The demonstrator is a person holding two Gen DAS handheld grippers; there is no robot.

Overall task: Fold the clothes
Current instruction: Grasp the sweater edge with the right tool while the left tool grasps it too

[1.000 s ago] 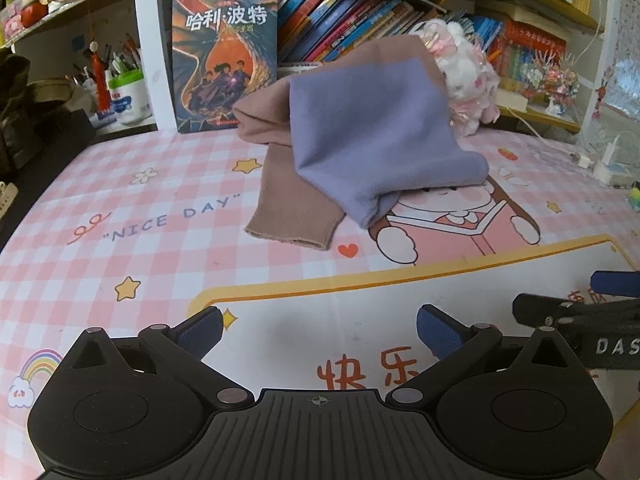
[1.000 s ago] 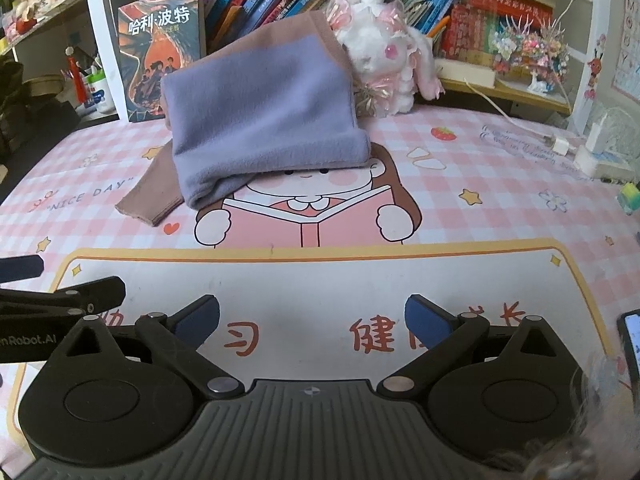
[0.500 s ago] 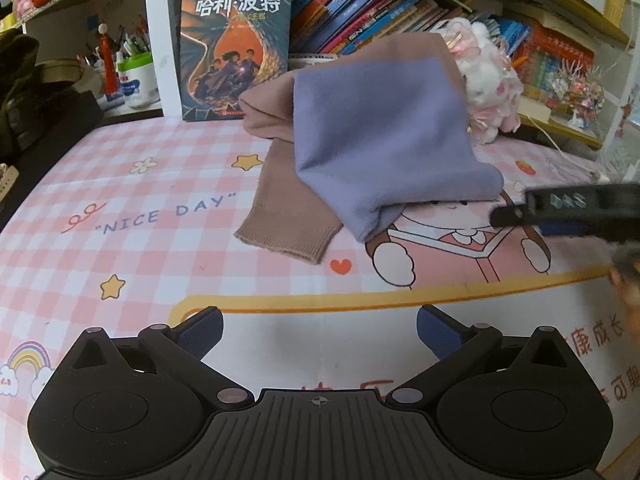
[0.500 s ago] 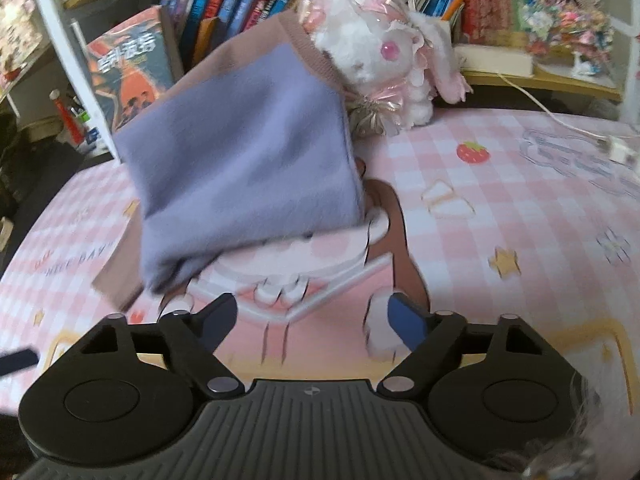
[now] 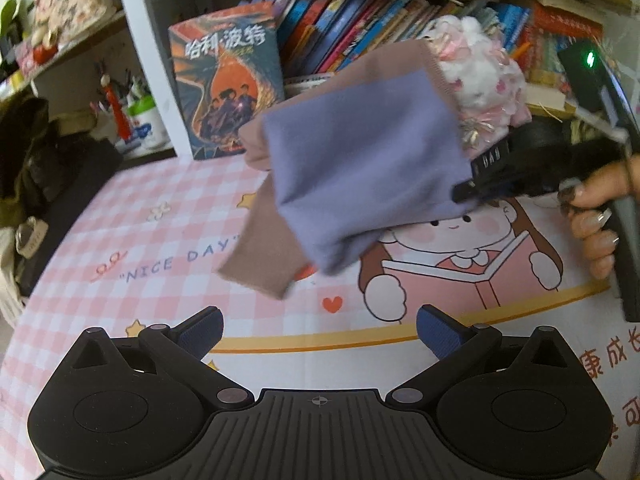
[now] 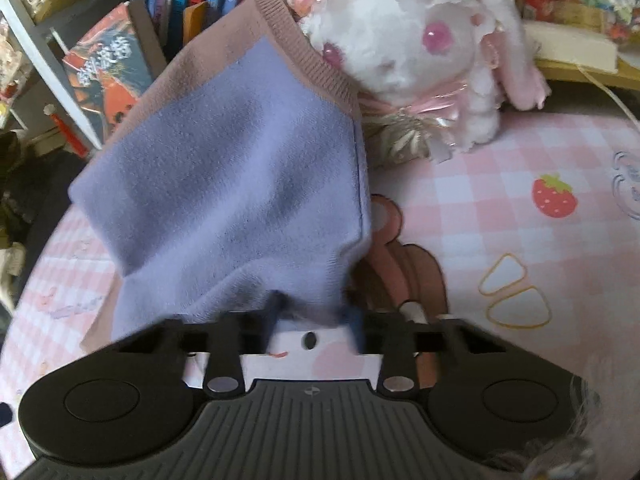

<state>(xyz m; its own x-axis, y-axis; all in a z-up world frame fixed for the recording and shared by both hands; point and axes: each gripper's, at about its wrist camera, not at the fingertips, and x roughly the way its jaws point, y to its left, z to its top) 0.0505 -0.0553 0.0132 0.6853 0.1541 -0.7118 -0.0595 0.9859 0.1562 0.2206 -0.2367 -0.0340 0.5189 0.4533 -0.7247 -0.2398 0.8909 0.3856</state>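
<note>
Clothes (image 5: 360, 172), a lilac-and-brown knit garment, lay on the worktop (image 5: 120, 220) at twelve o'clock from the left tool (image 5: 318, 330), whose jaws stood wide and empty. Its long axis ran from one o'clock down to seven. The right tool (image 6: 314, 314) was nearer: its jaws had just been closing, pinching the lilac hem. The worktop read "NICE DAY"; the book (image 5: 230, 80) carried Chinese characters.

Even, soft indoor light, no hard shadows or glare. Strong fisheye bending at edges, dark vignetted corners. Right wrist view motion-blurred, worst at the hand-held gripper (image 6: 314, 320) fingertips; left wrist view sharper, sweater (image 5: 360, 176) and bookshelf (image 5: 360, 28) slightly soft.
</note>
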